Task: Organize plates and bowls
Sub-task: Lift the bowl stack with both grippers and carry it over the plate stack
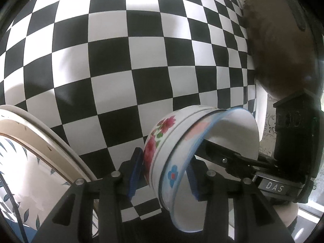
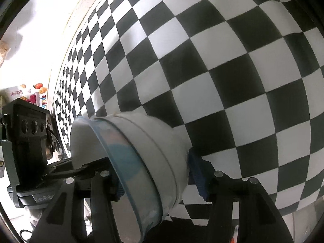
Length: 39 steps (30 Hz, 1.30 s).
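Checkered tabletop [image 1: 129, 60] under stacked plates [image 1: 40, 133].

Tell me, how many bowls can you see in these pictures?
2. A flowered bowl and a blue-rimmed bowl nested inside it, held tilted over the checkered table by both the left gripper and right gripper. Others may be out of view.

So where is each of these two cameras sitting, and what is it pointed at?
Left wrist: on the left gripper, facing along its fingers at a flowered bowl over the checkered cloth; plates lower left.
Right wrist: on the right gripper, facing the bowl.
Shared: apparently one bowl held by both; each sees the other gripper.
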{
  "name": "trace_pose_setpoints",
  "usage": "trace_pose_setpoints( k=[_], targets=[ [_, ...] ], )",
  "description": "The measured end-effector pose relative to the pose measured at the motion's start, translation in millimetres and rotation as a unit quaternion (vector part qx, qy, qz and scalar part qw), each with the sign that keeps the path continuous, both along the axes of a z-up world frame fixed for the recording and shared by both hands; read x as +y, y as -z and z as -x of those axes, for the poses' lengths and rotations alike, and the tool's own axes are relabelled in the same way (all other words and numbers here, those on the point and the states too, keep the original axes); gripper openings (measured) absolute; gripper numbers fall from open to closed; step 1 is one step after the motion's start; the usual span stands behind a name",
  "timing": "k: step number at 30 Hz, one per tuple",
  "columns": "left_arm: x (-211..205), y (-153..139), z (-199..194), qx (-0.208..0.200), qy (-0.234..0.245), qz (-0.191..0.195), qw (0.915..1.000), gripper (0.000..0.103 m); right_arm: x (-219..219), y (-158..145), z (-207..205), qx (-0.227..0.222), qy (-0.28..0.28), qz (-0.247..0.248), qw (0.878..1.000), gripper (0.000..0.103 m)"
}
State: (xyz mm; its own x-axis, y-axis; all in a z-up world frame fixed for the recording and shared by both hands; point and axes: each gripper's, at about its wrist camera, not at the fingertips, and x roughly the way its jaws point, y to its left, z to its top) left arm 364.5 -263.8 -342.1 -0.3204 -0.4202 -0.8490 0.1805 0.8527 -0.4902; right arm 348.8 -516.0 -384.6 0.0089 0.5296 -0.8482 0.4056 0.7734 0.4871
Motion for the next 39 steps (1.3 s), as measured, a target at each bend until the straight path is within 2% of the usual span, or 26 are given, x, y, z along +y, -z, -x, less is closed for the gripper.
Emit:
trace_pose_setpoints(
  k=[5,9,15,22,30,39],
  targets=[
    [1.0,-5.2,3.7,-0.026,-0.003,-0.009,0.9996,0.039,-8.3,-1.5,17.8,-0.012,-0.007,0.001,1.000,0.053],
    [3.7,-11.1,2.1,-0.041,-0.008,-0.017,0.9990,0.038,4.7,-7.4,18.0,-0.022,-0.010,0.000,1.000,0.052],
    [8.8,-16.8,-1.2,-0.052,-0.016,-0.016,0.9984,0.037,23.8,-14.4,6.7,-0.039,-0.016,-0.006,0.999,0.051],
    [21.5,-38.5,-2.1,-0.066,-0.025,-0.013,0.9974,0.037,44.8,-37.1,-10.0,-0.053,-0.027,-0.008,0.998,0.051],
    [59.0,-71.5,-3.3,-0.083,-0.046,-0.019,0.9953,0.037,82.7,-70.7,-24.7,-0.075,-0.061,-0.016,0.995,0.050],
    [128.9,-83.8,5.4,-0.083,-0.098,-0.035,0.9911,0.037,154.1,-79.3,-35.2,-0.079,-0.116,-0.032,0.990,0.049]
  ],
)
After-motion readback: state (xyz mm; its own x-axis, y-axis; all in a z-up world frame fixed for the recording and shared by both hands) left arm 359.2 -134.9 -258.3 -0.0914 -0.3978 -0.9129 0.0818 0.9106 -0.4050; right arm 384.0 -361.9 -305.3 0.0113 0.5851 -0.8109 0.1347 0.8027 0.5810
